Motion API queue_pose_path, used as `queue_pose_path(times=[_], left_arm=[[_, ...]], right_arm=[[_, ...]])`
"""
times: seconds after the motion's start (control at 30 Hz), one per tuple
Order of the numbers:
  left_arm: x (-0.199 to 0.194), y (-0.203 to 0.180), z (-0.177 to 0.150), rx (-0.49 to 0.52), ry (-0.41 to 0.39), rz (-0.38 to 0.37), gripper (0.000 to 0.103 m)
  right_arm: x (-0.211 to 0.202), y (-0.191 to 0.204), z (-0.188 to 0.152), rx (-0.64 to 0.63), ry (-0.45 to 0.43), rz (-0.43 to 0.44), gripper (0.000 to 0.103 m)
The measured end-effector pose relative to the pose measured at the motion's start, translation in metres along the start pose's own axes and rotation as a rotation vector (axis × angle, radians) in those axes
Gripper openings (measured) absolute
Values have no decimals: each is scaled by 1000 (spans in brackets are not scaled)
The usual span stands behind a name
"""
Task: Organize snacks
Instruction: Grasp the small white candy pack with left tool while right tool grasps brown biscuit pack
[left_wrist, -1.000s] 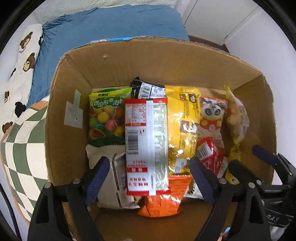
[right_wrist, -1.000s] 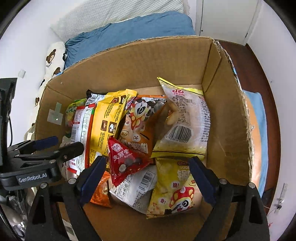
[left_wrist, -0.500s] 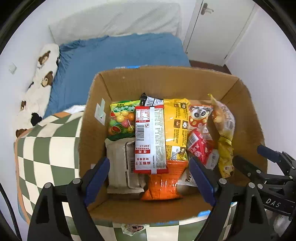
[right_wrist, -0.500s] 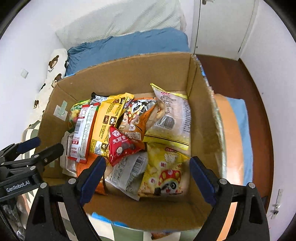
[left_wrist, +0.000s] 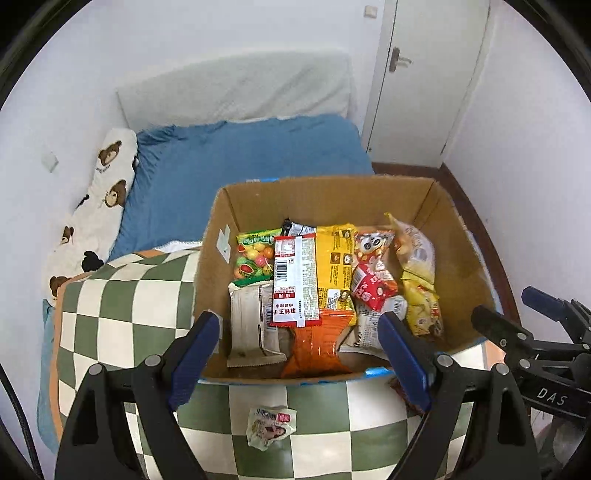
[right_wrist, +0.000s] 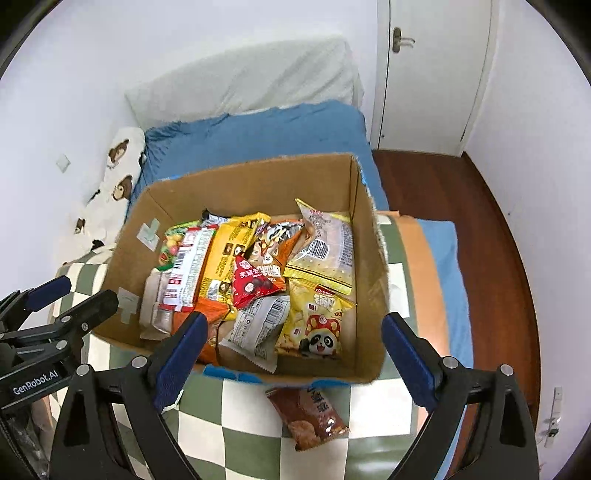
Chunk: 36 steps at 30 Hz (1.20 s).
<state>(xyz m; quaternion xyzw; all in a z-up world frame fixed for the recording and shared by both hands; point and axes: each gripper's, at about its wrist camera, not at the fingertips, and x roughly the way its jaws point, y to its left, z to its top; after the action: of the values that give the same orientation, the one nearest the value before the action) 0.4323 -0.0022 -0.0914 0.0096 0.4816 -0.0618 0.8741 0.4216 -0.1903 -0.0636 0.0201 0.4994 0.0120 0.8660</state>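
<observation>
An open cardboard box (left_wrist: 461, 236) (right_wrist: 364, 221) sits on a green-checked blanket and holds several snack packs: a red-and-white pack (left_wrist: 295, 280), an orange bag (left_wrist: 317, 347), a yellow panda bag (right_wrist: 317, 325). In front of the box lie a small white packet (left_wrist: 271, 426) and a brown packet (right_wrist: 306, 413). My left gripper (left_wrist: 295, 343) hangs open above the box's near edge, holding nothing. To its right, my right gripper (right_wrist: 293, 332) is open, its jaws still opening, with nothing between the pads.
The checked blanket (left_wrist: 122, 306) covers the near end of a bed with a blue sheet (left_wrist: 240, 158) and a bear-print pillow (left_wrist: 107, 177). A white door (right_wrist: 432, 74) and wooden floor (right_wrist: 480, 221) are at the right.
Both grippers have pulled up and back from inside the box. The whole box, the blanket and the two loose packets in front now show. The right jaws stand slightly wider.
</observation>
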Motion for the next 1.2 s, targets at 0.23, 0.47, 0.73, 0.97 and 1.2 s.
queue_pose_path(times=[0.23,0.47,0.73,0.97,1.2], left_arm=[[-44,-1,-19,-9,-79,0,88],[-72,-1,-39,-15,-132,13,88],[-48,16,-68,-65,-65,60,88],[19,54,-108,-175,119,103,88],[70,69,-130,-139,238,109,88]], right_arm=[[-48,3,-19,-7,-75,18,97],[-90,9,-41,2,-144,38,99],[-72,-10,-69,148,-82,101,99],[29,-55,-108,434,123,120,99],[100,-30,-104,183,214,-4,98]])
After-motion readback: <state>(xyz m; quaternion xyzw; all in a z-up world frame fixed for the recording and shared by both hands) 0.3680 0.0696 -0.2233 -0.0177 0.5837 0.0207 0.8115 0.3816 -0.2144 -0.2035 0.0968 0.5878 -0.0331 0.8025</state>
